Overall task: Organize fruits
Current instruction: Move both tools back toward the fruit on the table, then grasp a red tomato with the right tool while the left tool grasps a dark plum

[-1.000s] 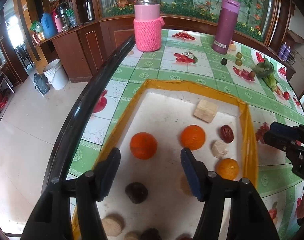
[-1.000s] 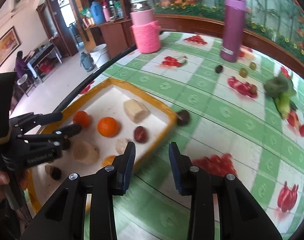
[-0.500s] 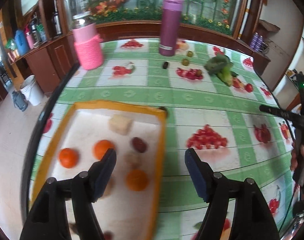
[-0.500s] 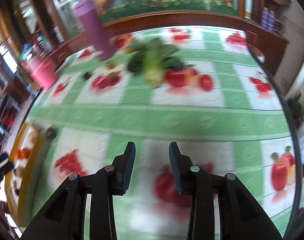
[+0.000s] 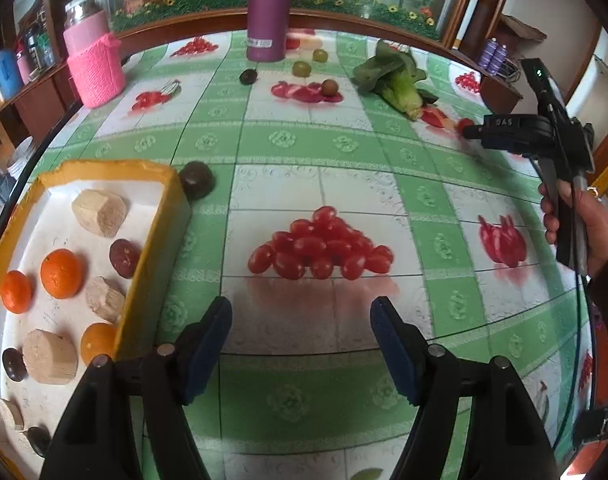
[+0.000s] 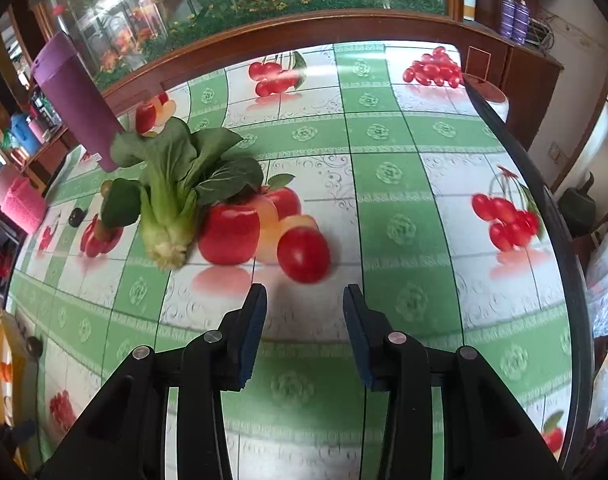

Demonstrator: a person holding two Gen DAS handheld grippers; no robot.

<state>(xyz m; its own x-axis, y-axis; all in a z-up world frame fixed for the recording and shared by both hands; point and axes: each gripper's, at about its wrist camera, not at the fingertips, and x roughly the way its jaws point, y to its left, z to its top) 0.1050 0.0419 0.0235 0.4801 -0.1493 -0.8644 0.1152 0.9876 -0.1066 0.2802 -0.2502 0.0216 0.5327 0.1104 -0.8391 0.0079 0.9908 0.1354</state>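
Red oval tomato (image 6: 303,255) lies tilted, long axis pointing upper-left.

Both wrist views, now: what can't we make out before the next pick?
- Tray, left wrist view: near end cut off by the frame edge and the left gripper; pieces there only partly seen.
- Tray, right wrist view: a sliver at the left edge; contents too small.
- Green vegetable, right wrist view: hides whatever lies behind it.
- Red tomato, right wrist view: slightly blurred.
- Right gripper, left wrist view: side-on, jaws hard to read.
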